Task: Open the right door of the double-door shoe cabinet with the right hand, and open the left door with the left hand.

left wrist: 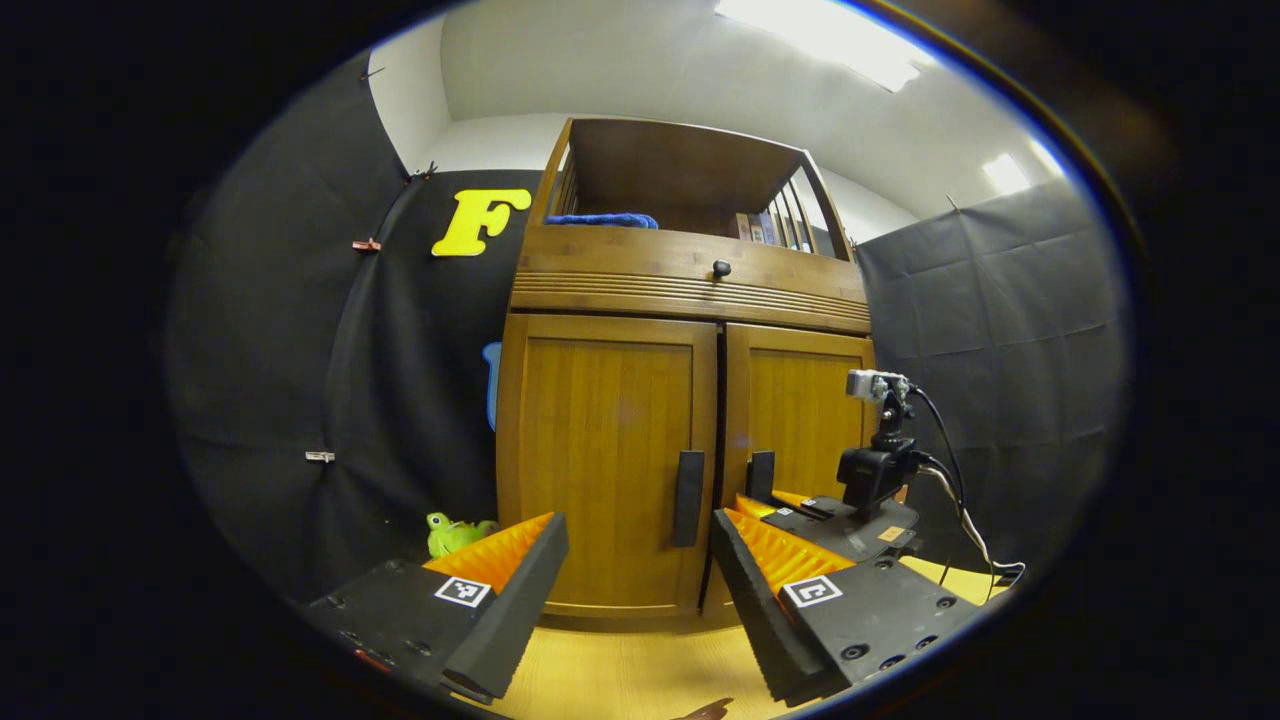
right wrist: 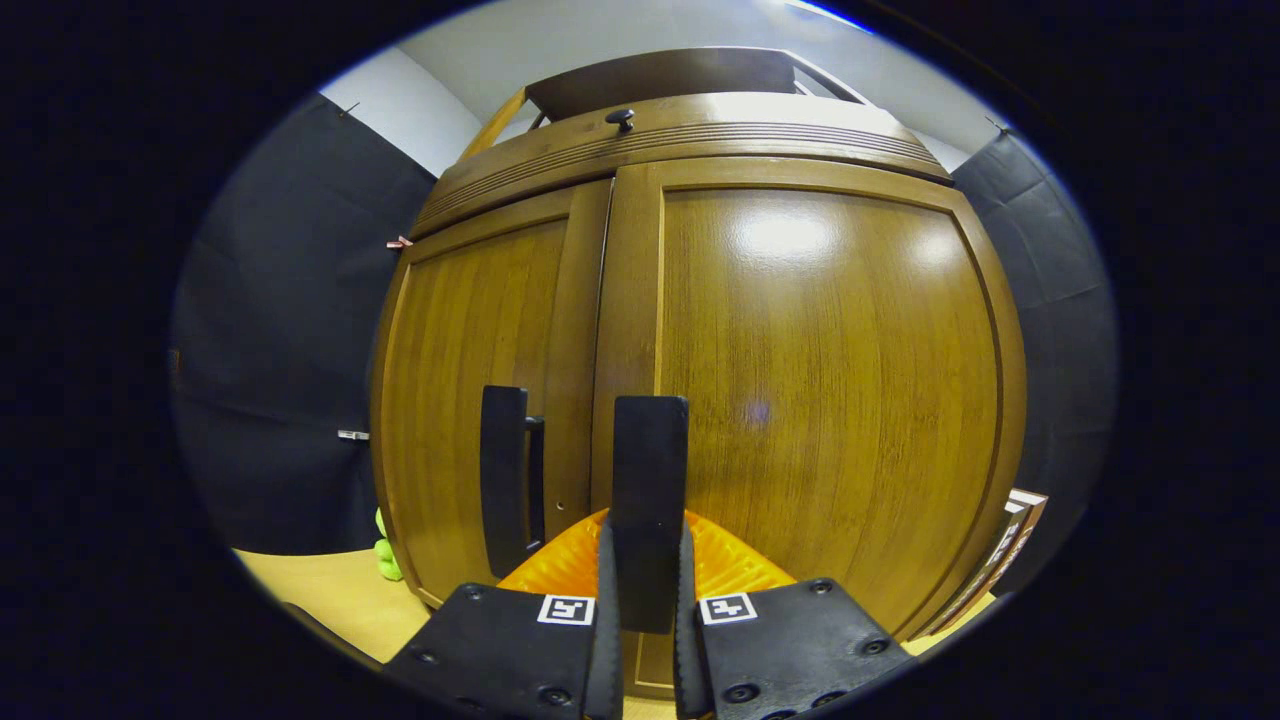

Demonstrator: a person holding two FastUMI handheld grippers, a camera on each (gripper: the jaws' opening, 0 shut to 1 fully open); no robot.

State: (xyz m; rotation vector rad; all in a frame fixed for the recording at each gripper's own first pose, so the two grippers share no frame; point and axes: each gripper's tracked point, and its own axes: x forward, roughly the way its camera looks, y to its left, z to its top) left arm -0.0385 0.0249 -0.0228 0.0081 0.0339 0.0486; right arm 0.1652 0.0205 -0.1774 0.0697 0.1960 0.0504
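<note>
Right tongs (right wrist: 641, 625) clamped on rt door handle (right wrist: 650, 505) at frame center, both doors closed, left tongs (left wrist: 640, 585) spread wide before left handle (left wrist: 688, 498).

The shoe cabinet (right wrist: 800, 380) is wood with visible grain and a glossy varnish that reflects the ceiling light. Its door handles (right wrist: 505, 480) look matt. Above its drawer front lies a soft cloth (left wrist: 602, 220).
</note>
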